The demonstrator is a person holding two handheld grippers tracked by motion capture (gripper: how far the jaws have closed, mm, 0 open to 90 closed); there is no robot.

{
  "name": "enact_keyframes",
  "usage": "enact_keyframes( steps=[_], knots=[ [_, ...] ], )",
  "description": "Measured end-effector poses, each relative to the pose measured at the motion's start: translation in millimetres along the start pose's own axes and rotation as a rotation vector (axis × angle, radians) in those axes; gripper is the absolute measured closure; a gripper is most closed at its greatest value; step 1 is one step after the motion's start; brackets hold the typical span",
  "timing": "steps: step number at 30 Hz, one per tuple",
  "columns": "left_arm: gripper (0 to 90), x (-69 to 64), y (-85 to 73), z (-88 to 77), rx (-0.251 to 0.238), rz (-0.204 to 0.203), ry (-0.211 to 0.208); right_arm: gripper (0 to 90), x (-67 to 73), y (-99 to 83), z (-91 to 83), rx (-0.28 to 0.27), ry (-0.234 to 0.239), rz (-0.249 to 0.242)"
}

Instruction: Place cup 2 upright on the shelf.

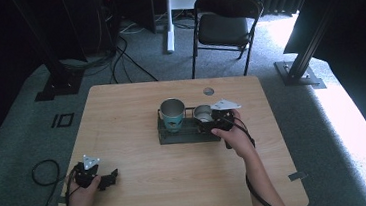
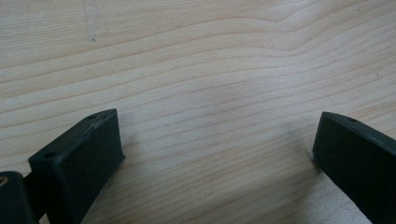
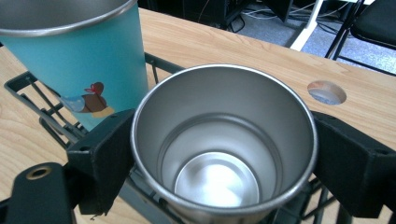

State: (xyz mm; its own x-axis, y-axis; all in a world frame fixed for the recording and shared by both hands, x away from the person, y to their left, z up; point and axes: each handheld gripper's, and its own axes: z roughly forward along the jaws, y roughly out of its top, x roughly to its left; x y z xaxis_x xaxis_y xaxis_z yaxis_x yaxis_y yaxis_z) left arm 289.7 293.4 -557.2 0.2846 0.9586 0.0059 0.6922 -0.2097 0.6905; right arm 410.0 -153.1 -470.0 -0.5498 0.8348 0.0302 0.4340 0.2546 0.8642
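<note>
The left gripper [image 1: 108,180] rested near the front left corner of the wooden table [image 1: 124,138], its jaws wide apart with only bare wood between them. Far off to its right, a blue cup [image 1: 172,115] with a little duck picture stood upright in a black wire rack [image 1: 183,133], just beside the right gripper's left jaw. The right gripper [image 3: 224,154] had its jaws pressed on both sides of a shiny steel cup [image 3: 224,144], which stood upright in the rack between them.
</note>
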Motion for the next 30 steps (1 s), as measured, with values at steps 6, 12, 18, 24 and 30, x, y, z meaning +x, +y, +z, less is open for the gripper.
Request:
enact_keyframes(
  steps=[6,12,18,24,30],
  knots=[
    [2.3,0.0,0.0,0.0,0.0,0.0,0.0,11.5,-1.5,0.0,-8.3,-0.018,0.004,0.006],
    [2.3,0.0,0.0,0.0,0.0,-0.001,0.0,11.5,-3.1,1.8,-16.8,-0.032,-0.004,0.004],
    [2.3,0.0,0.0,0.0,0.0,0.0,0.0,11.5,-7.9,0.2,-27.2,-0.05,-0.005,0.005],
    [2.3,0.0,0.0,0.0,0.0,0.0,0.0,11.5,-14.6,-5.0,-37.9,-0.056,-0.013,0.014],
    [2.3,0.0,0.0,0.0,0.0,0.0,0.0,11.5,-22.5,-14.7,-47.7,-0.049,-0.027,0.03]
  ],
)
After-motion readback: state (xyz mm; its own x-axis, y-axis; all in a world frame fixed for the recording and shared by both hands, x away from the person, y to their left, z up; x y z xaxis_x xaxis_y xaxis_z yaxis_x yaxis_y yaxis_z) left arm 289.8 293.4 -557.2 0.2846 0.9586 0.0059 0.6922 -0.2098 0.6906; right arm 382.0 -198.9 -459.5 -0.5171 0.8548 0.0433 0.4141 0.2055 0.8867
